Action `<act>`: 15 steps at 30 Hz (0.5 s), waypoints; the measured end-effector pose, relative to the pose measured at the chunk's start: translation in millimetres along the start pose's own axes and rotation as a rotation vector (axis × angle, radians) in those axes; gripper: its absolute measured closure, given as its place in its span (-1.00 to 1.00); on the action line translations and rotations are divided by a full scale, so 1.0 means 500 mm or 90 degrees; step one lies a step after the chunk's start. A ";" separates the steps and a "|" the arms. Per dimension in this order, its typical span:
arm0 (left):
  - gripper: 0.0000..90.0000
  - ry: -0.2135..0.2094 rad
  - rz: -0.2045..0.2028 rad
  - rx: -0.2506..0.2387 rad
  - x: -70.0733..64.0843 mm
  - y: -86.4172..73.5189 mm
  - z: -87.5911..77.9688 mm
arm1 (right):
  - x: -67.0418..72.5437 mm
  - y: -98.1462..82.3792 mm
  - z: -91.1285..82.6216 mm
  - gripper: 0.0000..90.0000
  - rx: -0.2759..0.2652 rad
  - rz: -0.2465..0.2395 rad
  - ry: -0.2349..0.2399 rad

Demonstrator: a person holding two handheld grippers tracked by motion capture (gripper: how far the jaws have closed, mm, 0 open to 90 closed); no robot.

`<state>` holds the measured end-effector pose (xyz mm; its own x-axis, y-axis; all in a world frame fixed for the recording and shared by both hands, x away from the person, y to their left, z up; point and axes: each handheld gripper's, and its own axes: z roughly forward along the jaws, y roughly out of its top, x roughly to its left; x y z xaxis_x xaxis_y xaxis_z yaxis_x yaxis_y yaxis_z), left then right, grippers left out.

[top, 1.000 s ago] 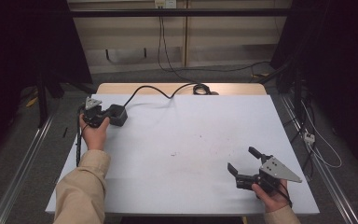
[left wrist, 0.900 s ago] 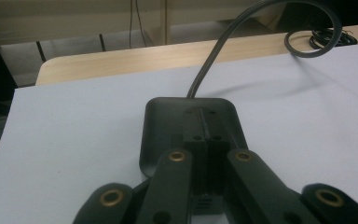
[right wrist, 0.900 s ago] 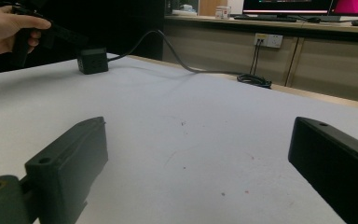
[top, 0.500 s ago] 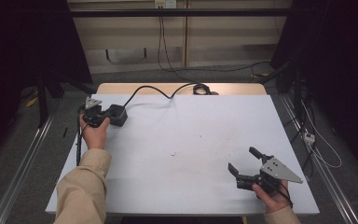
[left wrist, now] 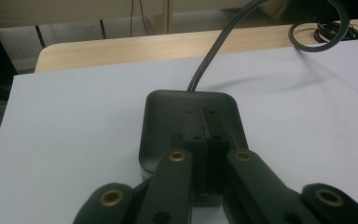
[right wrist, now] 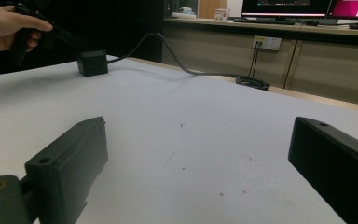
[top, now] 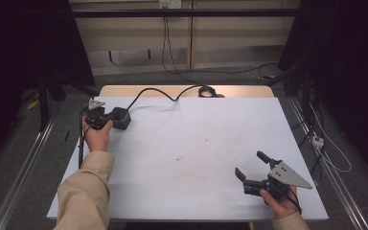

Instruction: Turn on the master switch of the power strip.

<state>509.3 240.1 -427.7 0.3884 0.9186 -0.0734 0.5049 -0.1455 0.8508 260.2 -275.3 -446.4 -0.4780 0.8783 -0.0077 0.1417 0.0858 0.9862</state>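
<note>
White counter [top: 182, 143], faint specks mid-surface, wooden strip at far edge. Black adapter [top: 120, 117] near far-left corner, left gripper [top: 106, 116] jaws pressed together over it. Right gripper [top: 250, 166] jaws spread, near-right corner. Dark room.

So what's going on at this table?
A person sits at a white table with a gripper in each hand. The left gripper, at the far left corner, has its jaws shut and resting over a black box; whether they pinch anything on it is hard to tell. The box's cable runs to the table's far edge. The right gripper sits near the front right corner, jaws open and holding nothing.
</note>
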 end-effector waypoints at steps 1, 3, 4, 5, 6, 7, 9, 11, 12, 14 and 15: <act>1.00 -0.001 -0.002 -0.002 0.000 -0.001 0.000 | 0.000 0.000 0.000 -0.91 0.000 0.000 0.000; 1.00 -0.004 -0.005 -0.006 0.002 -0.002 0.000 | -0.002 0.000 -0.002 -0.91 -0.001 0.000 -0.003; 1.00 -0.003 -0.002 -0.003 0.001 -0.001 0.000 | -0.003 -0.001 -0.002 -0.91 0.001 0.001 -0.004; 1.00 0.001 0.006 -0.005 -0.001 0.000 0.001 | -0.003 -0.001 -0.002 -0.91 0.001 0.003 -0.003; 1.00 0.003 0.013 -0.007 -0.003 0.000 0.001 | -0.003 -0.001 -0.002 -0.91 0.002 0.002 -0.004; 1.00 -0.002 0.002 -0.015 -0.001 -0.003 0.001 | -0.004 -0.001 -0.001 -0.91 0.001 0.002 -0.004; 1.00 -0.004 -0.006 -0.021 0.002 -0.004 -0.001 | -0.003 0.000 0.000 -0.91 0.000 0.002 -0.003; 1.00 -0.004 -0.002 -0.019 0.002 -0.003 -0.002 | -0.003 0.000 0.001 -0.91 0.000 0.000 -0.003; 1.00 0.000 0.005 -0.019 0.001 -0.003 -0.003 | -0.002 0.000 0.001 -0.91 0.002 0.001 -0.002; 1.00 -0.016 -0.009 -0.026 0.000 -0.003 -0.004 | -0.002 0.000 0.004 -0.91 0.001 0.002 -0.002; 1.00 -0.012 -0.005 -0.022 -0.002 -0.001 -0.005 | -0.002 0.000 0.005 -0.91 0.001 0.002 -0.002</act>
<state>506.7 240.2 -426.7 0.3997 0.9122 -0.0898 0.4811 -0.1254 0.8677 262.8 -275.1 -446.8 -0.4745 0.8803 -0.0051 0.1446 0.0837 0.9859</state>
